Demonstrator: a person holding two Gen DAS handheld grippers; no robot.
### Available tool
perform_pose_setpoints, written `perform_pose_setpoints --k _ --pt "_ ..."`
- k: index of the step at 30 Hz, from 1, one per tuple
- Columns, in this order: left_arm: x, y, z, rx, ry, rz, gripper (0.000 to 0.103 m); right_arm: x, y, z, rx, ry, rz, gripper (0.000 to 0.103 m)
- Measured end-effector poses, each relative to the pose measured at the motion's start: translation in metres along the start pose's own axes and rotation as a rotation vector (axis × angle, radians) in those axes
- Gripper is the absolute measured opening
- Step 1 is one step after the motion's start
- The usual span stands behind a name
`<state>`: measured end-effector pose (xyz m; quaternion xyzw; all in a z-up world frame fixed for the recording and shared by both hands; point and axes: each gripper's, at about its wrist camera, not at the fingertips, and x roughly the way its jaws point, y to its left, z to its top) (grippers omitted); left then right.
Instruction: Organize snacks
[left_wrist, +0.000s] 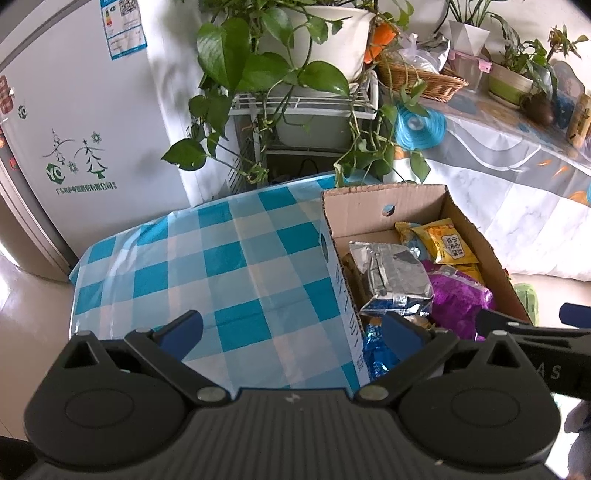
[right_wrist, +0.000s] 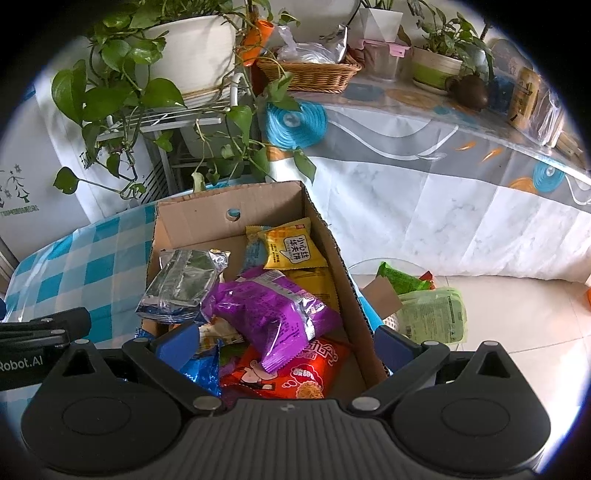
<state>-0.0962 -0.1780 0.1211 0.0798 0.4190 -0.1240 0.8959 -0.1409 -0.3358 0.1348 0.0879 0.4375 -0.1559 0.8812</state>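
The left gripper (left_wrist: 291, 334) hangs wide and holds nothing, above the blue-and-white checked tabletop (left_wrist: 229, 258) and the left wall of the brown cardboard box (left_wrist: 384, 201). The right gripper (right_wrist: 286, 343) is wide too, low over the box's snacks, with its right finger outside the box. "Robot.AI" shows on the left gripper's side. Only the right view shows the red snack bag (right_wrist: 295, 373) and the green packs (right_wrist: 432, 314) on the floor.

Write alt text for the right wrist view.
An open brown cardboard box on a blue-and-white checked tablecloth holds snack packets: purple, silver foil, yellow and red. The open right gripper hovers over its near end, holding nothing.
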Motion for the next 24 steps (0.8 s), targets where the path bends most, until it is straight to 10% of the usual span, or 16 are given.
perform_pose_setpoints --k 24 --pt "-0.013 0.109 -0.038 -0.082 0.037 0.02 0.102 -0.009 0.096 -0.015 -0.216 -0.059 0.122 0.103"
